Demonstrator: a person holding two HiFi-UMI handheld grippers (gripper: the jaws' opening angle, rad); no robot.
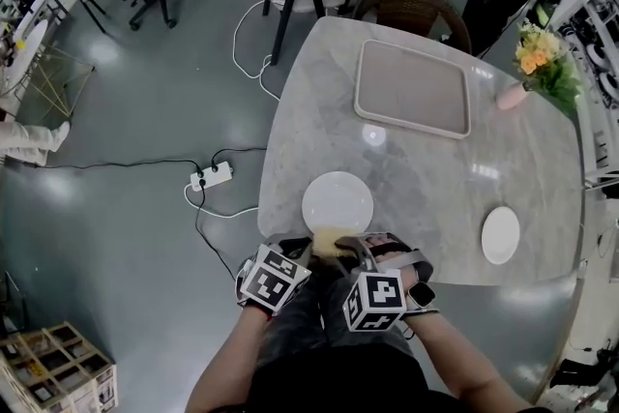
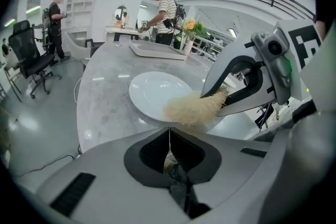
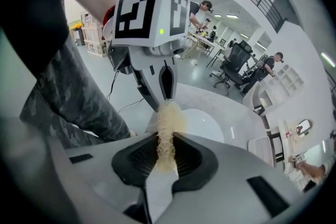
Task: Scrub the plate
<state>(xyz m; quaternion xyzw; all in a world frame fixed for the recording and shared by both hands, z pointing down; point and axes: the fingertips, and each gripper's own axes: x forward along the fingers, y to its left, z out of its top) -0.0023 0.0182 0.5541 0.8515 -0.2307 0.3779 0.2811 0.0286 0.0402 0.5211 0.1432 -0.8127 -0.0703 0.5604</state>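
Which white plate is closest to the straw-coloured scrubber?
The larger plate, right beside the scrubber; the smaller plate sits apart, off to the right.

- left tool [image 2: 169, 132]: pale grey moulded shells; black ribbed pads at the throat; narrow black slot on one side
- right tool [image 3: 165, 140]: same pale grey shells and black ribbed pads; black slot on either side
- left marker cube [image 1: 274, 278] and right marker cube [image 1: 377, 300]: white faces, black square patterns; small green light [image 3: 161, 31] on the left one
- round screw head [image 2: 274, 48] on the right tool's white body; thin black cables [image 2: 262, 113] beneath
- trousers [image 3: 68, 92]: grey camouflage print
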